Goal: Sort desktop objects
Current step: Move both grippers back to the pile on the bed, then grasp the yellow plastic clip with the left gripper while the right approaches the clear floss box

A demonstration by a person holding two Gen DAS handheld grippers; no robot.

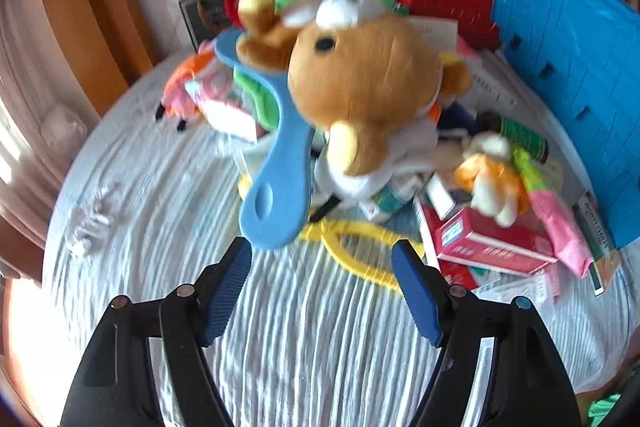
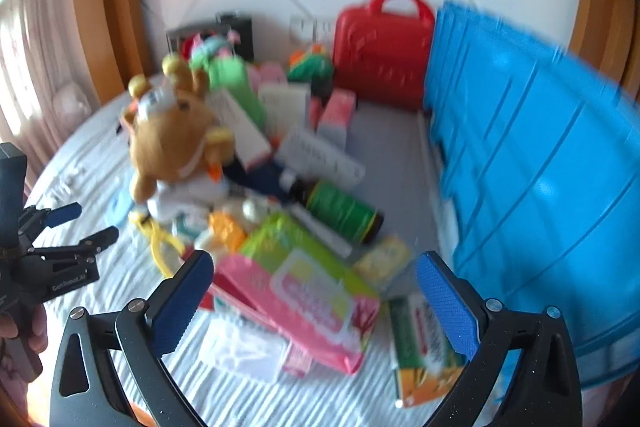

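Observation:
A pile of objects lies on a white striped cloth [image 1: 304, 327]. A brown plush deer [image 1: 360, 87] sits on top of it, also in the right wrist view [image 2: 172, 143]. A blue paddle-shaped brush [image 1: 276, 187] and a yellow plastic ring toy [image 1: 352, 247] lie just ahead of my left gripper [image 1: 322, 255], which is open and empty. My right gripper [image 2: 314, 279] is open and empty over a pink and green wipes pack [image 2: 304, 287]. The left gripper also shows at the left of the right wrist view [image 2: 86, 223].
A blue plastic bin [image 2: 532, 187] stands at the right, and also shows in the left wrist view [image 1: 572, 75]. A red toy case [image 2: 380, 55] stands at the back. Red boxes [image 1: 492, 239], a green bottle [image 2: 340, 211], a green and orange box [image 2: 424, 351] and small plush toys lie in the pile.

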